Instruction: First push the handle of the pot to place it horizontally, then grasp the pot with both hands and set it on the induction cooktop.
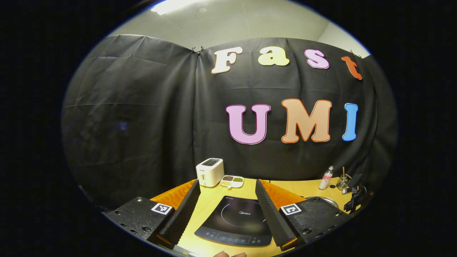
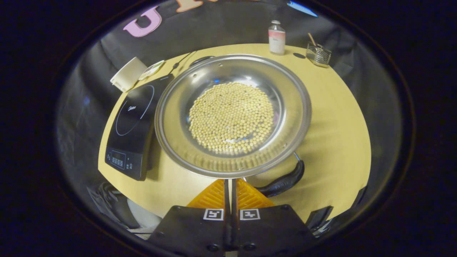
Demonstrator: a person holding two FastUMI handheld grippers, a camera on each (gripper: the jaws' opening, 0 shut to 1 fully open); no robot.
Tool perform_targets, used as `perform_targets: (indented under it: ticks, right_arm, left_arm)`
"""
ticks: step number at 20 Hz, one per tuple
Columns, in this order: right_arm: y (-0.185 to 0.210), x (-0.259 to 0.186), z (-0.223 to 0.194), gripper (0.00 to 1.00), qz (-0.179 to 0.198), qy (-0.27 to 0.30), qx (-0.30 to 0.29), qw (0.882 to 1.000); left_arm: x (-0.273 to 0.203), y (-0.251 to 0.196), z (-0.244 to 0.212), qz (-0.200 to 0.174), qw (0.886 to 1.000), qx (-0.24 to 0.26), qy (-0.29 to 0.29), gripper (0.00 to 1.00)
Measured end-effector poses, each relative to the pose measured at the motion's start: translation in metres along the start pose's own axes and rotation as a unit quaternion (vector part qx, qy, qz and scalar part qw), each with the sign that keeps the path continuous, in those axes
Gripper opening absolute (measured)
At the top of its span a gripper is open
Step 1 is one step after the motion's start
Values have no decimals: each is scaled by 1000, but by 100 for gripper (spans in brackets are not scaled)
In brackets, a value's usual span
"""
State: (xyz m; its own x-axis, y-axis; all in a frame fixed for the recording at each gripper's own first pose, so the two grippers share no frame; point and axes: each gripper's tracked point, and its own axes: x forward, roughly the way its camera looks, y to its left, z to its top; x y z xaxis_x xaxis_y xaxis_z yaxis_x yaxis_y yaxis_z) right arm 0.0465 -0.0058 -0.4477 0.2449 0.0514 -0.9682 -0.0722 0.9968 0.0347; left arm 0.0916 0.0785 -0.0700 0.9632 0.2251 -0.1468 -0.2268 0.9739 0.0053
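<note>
While the pot handle points off-axis: treat the handle push as the step in hand, judged from the layout.
Pot: the pot [image 2: 232,114] fills the centre of the right gripper view, resting on the table [image 2: 332,117], with pale beans [image 2: 231,117] covering its bottom.
Handle: the black handle [image 2: 284,181] leaves the rim at the lower right of that frame and curves toward lower centre, so it lies slanted, not level across the frame.
Right gripper: the right gripper [image 2: 230,185] sits at the bottom centre of its view with its fingers brought together, nothing between them; its tips lie at the pot's near rim, just left of the handle. You cannot tell from this angle whether they touch the rim.
Left gripper: the left gripper [image 1: 226,200] is spread wide and empty, framing the cooktop in the lower centre of the left gripper view.
Destination: the induction cooktop [image 1: 237,221] is bare; in the right gripper view it lies just left of the pot.
Next move: press the closed right fingers against the side of the handle and sweep it round until level. Push slowly, since the loaded pot may slide or spin.
After that: you need one gripper on each side of the rim.
</note>
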Motion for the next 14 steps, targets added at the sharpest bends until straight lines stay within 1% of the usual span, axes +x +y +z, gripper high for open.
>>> perform_targets:
  ticks: [3,10,12,14]
  right_arm:
    - [-25,1,4,2,-11,-2,10,1000]
    - [-85,5,33,2,-30,-17,42,999]
    - [-97,8,39,2,-27,-18,53,998]
    - [-106,11,45,3,-28,-22,47,998]
  left_arm:
    - [0,-6,2,2,1000,3,-1,95]
    - [-5,-21,8,10,1000,17,-3,95]
    - [-7,-27,8,12,1000,21,-2,95]
    - [-9,-32,9,13,1000,25,1,95]
